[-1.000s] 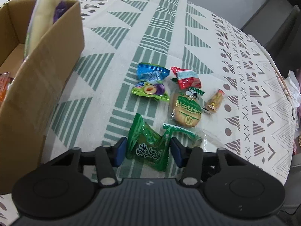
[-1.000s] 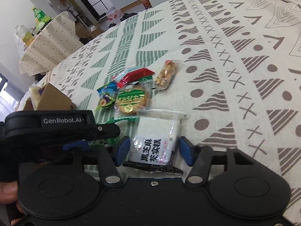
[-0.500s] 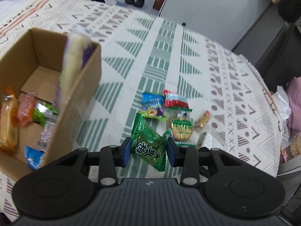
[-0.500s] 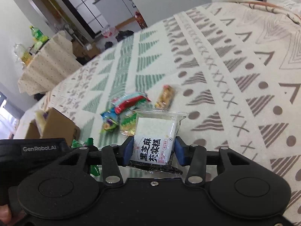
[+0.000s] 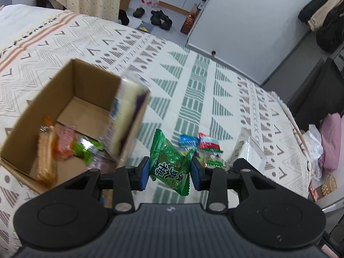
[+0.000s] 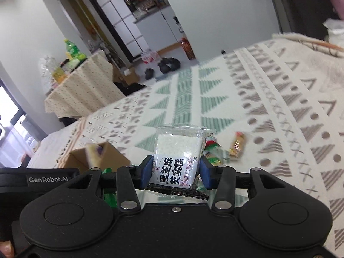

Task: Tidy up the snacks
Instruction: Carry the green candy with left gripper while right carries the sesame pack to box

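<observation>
Step in hand, as judged: carrying two picked snacks to the cardboard box (image 5: 71, 99). Left gripper (image 5: 169, 171): pads pinching the green candy packet (image 5: 169, 163), held in the air just right of the box's near corner. Right gripper (image 6: 175, 172): clamped on the black sesame cake packet (image 6: 177, 161), right of the box. Next: position each over the box opening, then release. Loose snacks (image 5: 200, 148) lie right of the box.
</observation>
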Demonstrator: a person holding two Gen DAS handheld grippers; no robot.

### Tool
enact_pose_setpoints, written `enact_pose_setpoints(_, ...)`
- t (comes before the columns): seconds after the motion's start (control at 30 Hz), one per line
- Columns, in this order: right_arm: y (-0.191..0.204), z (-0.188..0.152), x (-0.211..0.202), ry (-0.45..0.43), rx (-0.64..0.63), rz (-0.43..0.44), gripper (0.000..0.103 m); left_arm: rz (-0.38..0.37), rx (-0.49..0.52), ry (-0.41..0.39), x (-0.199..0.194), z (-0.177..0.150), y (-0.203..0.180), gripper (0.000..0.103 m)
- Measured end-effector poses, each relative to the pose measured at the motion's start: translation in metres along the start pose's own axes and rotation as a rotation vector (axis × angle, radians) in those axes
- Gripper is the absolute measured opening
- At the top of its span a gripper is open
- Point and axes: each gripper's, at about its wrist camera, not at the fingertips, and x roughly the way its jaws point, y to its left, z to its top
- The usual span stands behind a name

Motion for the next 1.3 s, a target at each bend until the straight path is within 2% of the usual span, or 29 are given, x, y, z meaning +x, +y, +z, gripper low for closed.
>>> enact_pose_setpoints(0.4, 0.038, 0.005, -0.011, -0.050, 0.006, 0.019, 0.044, -0.026, -0.039, -0.037, -0.014, 0.028, 0.042, 0.038)
enact_pose_setpoints(0.97, 0.092, 0.006, -0.013, -0.095, 0.035, -0.003, 0.044, -0.129, -0.078, -0.037, -0.008, 0.059, 0.102, 0.038)
enact_pose_setpoints(1.3, 0.121, -0.007, 0.006, -0.043, -0.004, -0.033, 0.044, -0.216, -0.157, -0.069, -0.004, 0.068, 0.134, 0.038)
